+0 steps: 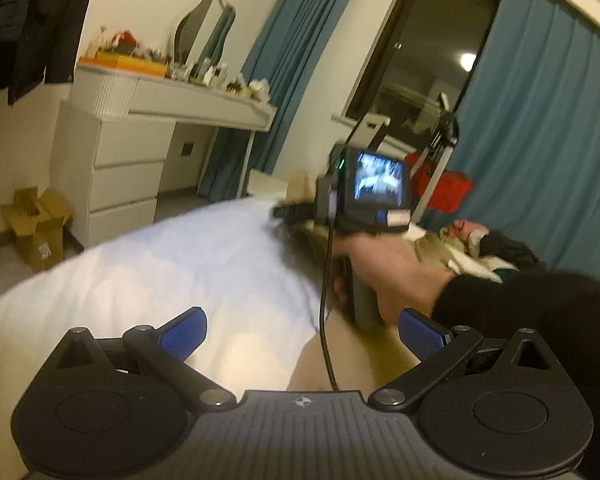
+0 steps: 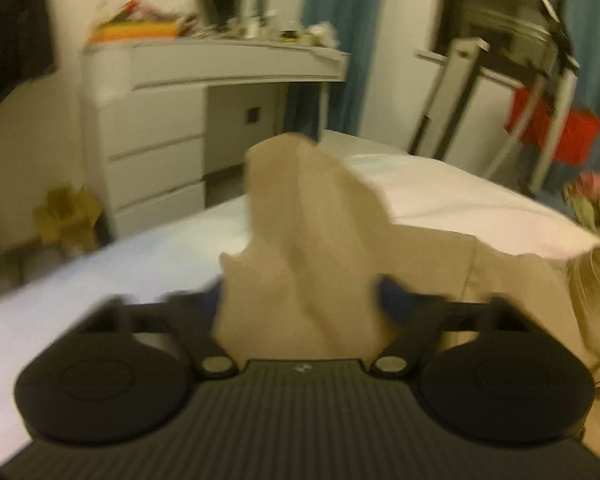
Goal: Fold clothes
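A beige garment [image 2: 312, 240] lies on the white bed [image 2: 100, 272]. In the right wrist view it stands bunched up between the fingers of my right gripper [image 2: 300, 300], which is closed on it; the view is blurred. In the left wrist view my left gripper [image 1: 304, 334] is open and empty, its blue pads [image 1: 184, 334] wide apart above the bed [image 1: 160, 264]. The right gripper's body [image 1: 364, 192] with its small screen is ahead of it, held by a hand. Part of the beige garment [image 1: 340, 364] shows below that hand.
A white dresser with drawers [image 1: 112, 160] and a mirror stands beyond the bed. A cardboard box [image 1: 36, 224] sits on the floor. Blue curtains [image 1: 540, 140] flank a dark window. A heap of other clothes [image 1: 480, 244] lies at the bed's right. A rack with a red item [image 1: 440, 184] stands behind.
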Demonstrator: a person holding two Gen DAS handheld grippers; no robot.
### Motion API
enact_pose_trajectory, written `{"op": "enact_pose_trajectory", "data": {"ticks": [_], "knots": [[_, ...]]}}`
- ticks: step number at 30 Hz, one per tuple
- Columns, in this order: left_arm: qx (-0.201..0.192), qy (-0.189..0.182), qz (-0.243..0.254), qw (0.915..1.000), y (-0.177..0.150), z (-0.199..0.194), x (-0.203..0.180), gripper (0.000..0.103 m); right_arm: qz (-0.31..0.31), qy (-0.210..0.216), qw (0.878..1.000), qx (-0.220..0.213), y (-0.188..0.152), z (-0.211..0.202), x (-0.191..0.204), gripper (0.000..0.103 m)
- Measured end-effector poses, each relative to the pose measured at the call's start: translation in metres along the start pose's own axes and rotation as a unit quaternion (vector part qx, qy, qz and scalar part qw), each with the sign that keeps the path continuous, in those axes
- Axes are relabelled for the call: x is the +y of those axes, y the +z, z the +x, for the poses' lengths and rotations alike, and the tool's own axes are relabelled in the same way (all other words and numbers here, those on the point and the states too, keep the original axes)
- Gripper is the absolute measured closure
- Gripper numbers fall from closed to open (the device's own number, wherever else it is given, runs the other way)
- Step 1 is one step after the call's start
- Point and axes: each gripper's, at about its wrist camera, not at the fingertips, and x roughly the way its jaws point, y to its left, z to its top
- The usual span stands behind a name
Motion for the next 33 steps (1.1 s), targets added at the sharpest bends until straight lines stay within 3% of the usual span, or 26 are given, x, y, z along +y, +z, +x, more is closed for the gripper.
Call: {"op": "enact_pose_trajectory", "data": {"ticks": [2, 9, 16, 22, 23, 25, 26, 27, 30, 33], "knots": [[0.008, 0.001, 0.005, 1.0, -0.004, 0.005, -0.003, 0.0, 0.028, -0.016, 0.999, -0.02, 0.005, -0.015, -0.021, 0.094], [-0.003, -0.01, 0.005, 0.9999, -0.006, 0.003, -0.008, 0.0, 0.124, -0.072, 0.986, -0.088, 0.02, -0.069, -0.093, 0.095], [0.003, -0.035, -0.012, 0.9993, -0.007, -0.007, -0.01, 0.0, 0.21, -0.114, 0.968, -0.075, -0.038, -0.098, -0.17, 0.095], [0.01, -0.042, 0.044, 0.9981, -0.024, -0.002, -0.038, 0.0, 0.281, -0.148, 0.946, -0.063, -0.087, -0.123, -0.236, 0.092], [0.013, -0.041, 0.051, 0.9977, -0.027, 0.001, -0.042, 0.0, 0.293, -0.154, 0.942, -0.061, -0.095, -0.127, -0.247, 0.09], [0.023, -0.039, 0.059, 0.9972, -0.032, 0.009, -0.048, 0.0, 0.316, -0.165, 0.933, -0.057, -0.112, -0.135, -0.27, 0.067], [0.028, -0.04, 0.061, 0.9969, -0.034, 0.014, -0.051, 0.0, 0.327, -0.17, 0.928, -0.055, -0.12, -0.139, -0.28, 0.037], [0.032, -0.042, 0.065, 0.9965, -0.036, 0.017, -0.053, 0.0, 0.317, -0.165, 0.932, -0.055, -0.122, -0.144, -0.278, 0.013], [0.033, -0.043, 0.086, 0.9948, -0.039, 0.025, -0.062, 0.0, 0.288, -0.154, 0.943, -0.061, -0.121, -0.165, -0.268, 0.014], [0.03, -0.047, 0.101, 0.9933, -0.04, 0.025, -0.069, 0.0, 0.289, -0.146, 0.944, -0.063, -0.113, -0.194, -0.258, 0.014]]}}
